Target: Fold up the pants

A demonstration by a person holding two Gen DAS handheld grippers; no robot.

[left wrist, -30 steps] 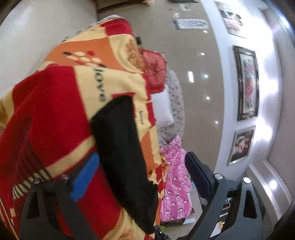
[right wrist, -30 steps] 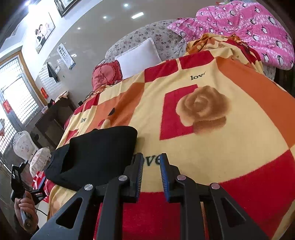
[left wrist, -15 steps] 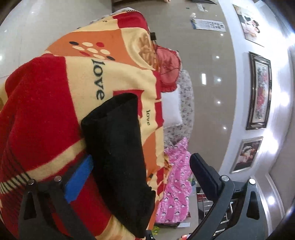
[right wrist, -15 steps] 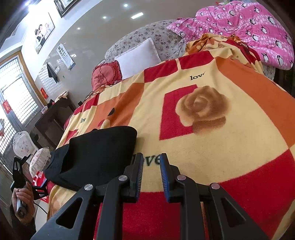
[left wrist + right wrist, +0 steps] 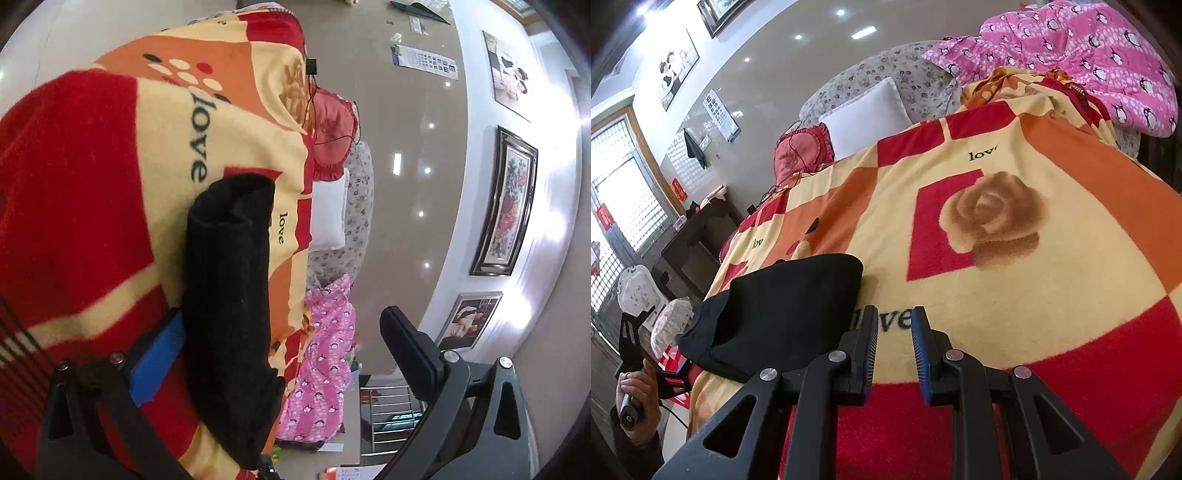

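— What's over on the left?

— The left hand-held gripper (image 5: pixel 280 347) has its jaws spread wide around the near end of the black pants (image 5: pixel 229 306), one blue-padded finger against the fabric's left side, the other standing clear off to the right. I can't make out any squeeze on the cloth.

— And the pants themselves?

— Folded into a thick black bundle lying on the bed, on the red, yellow and orange blanket (image 5: pixel 1015 258) with "love" and a brown rose printed on it. From the right wrist view the pants (image 5: pixel 783 310) sit at the blanket's left edge.

— The other hand?

— The right hand-held gripper (image 5: pixel 894 332) hovers just beside the bundle's right end, jaws narrow with a slim gap, nothing between them.

— Further right?

— A red cushion (image 5: pixel 801 151), a white pillow (image 5: pixel 864 114), then a pink penguin-print quilt (image 5: pixel 1089 59) heaped at the bed's far corner.
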